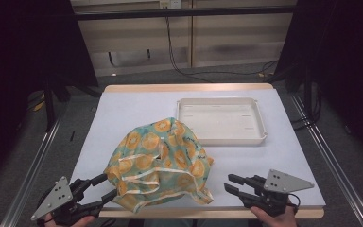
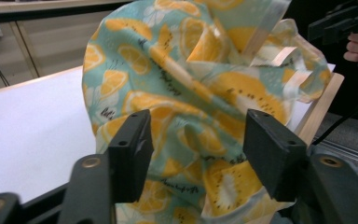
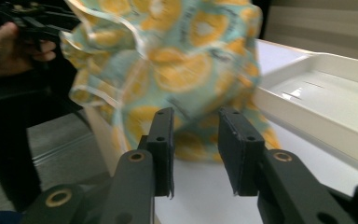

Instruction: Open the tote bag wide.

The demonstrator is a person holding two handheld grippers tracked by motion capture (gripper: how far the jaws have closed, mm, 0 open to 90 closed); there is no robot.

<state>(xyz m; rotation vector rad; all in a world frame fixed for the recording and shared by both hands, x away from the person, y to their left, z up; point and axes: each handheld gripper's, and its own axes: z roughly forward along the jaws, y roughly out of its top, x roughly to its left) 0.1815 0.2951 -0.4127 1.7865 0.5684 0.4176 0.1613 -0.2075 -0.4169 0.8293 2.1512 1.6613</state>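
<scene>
A crumpled teal cloth (image 1: 160, 161) printed with orange slices lies heaped on the white table (image 1: 132, 104), reaching the front edge. My left gripper (image 1: 108, 185) is at the cloth's near left corner. In the left gripper view its jaws (image 2: 198, 121) stand apart, with folds of the cloth (image 2: 191, 84) bunched in the gap and no clear pinch. My right gripper (image 1: 228, 182) hovers over the front right of the table, a little to the right of the cloth's corner. Its jaws (image 3: 196, 114) stand apart with nothing between them, and the cloth (image 3: 182, 60) lies just beyond their tips.
A shallow white tray (image 1: 222, 100) sits at the back right of the table, also seen as the tray (image 3: 326, 93) in the right gripper view. The table's wooden front edge (image 2: 321, 109) runs just under the cloth. Dark stands and cables ring the floor around the table.
</scene>
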